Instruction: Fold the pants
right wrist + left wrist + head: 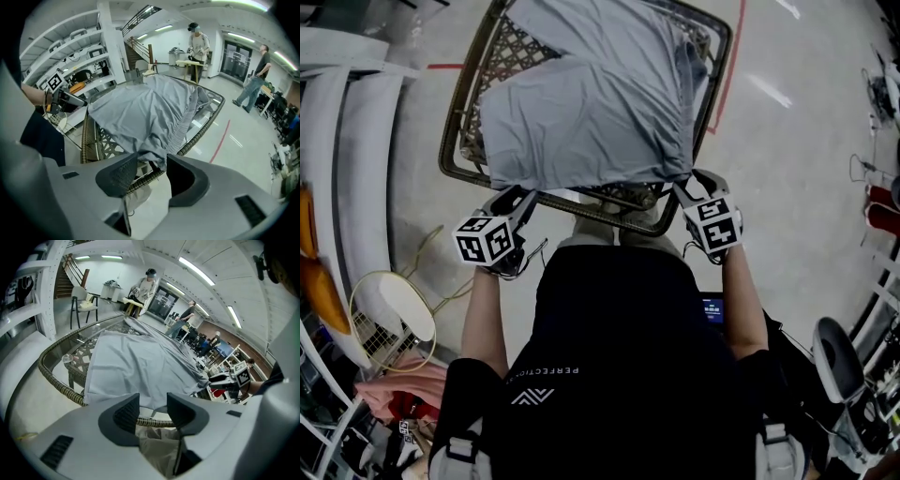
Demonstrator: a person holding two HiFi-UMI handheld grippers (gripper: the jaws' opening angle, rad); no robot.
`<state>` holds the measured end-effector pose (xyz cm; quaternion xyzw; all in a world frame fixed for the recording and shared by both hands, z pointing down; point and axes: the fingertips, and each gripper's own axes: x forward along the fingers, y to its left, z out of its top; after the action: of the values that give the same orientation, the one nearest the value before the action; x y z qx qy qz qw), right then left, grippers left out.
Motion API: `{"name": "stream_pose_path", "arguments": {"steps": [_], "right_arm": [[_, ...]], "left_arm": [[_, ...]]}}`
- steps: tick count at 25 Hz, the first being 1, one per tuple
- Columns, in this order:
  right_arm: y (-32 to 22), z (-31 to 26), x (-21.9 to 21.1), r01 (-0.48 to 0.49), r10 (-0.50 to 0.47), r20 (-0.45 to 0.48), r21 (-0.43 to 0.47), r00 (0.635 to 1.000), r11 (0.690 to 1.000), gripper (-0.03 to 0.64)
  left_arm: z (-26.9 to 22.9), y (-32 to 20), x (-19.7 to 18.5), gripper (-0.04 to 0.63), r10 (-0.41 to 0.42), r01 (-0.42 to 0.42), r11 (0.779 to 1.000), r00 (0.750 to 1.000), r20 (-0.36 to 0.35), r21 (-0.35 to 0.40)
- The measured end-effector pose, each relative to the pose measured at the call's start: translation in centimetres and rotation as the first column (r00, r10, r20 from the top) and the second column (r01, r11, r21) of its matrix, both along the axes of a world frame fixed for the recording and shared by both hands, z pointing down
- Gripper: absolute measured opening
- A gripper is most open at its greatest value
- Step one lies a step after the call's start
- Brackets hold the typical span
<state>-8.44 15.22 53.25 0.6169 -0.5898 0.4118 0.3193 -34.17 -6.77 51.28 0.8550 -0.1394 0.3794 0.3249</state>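
Grey pants (591,103) lie folded on a glass-topped wicker table (455,141), their near edge hanging over the rim. My left gripper (517,199) stands at the near left corner of the cloth, and my right gripper (682,187) at the near right corner. In the left gripper view the jaws (153,406) are open, with the pants' (140,366) edge just beyond the tips and untouched. In the right gripper view the jaws (152,168) are open too. A corner of the pants (140,112) droops loosely between them, and the pads do not press on it.
White shelving (347,122) runs along the left, with a round wire basket (389,319) and pink cloth (394,389) below it. A red tape line (731,66) marks the floor to the right of the table. A chair (79,303) and people (147,284) stand beyond.
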Motion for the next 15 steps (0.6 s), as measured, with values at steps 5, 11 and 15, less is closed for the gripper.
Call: {"name": "stream_pose_path", "arguments": {"steps": [5,11,15], "right_arm": [[0.8,0.6,0.2,0.141,-0.144,-0.048,-0.061,0.988,0.988,0.181],[0.5,1.6,0.8,0.283,-0.296,-0.126,-0.106,0.947,0.953,0.181],[-0.3,2.0,0.7,0.353,-0.365,-0.105,-0.120,0.925,0.928,0.181]], "left_arm": [[0.3,0.5,0.0,0.187,-0.044,0.044,0.999,0.999,-0.001,-0.015],[0.6,1.5,0.7,0.187,-0.086,0.086,0.996,0.996,-0.012,-0.032],[0.4,2.0,1.2,0.187,-0.110,0.109,0.993,0.994,-0.010,-0.036]]}}
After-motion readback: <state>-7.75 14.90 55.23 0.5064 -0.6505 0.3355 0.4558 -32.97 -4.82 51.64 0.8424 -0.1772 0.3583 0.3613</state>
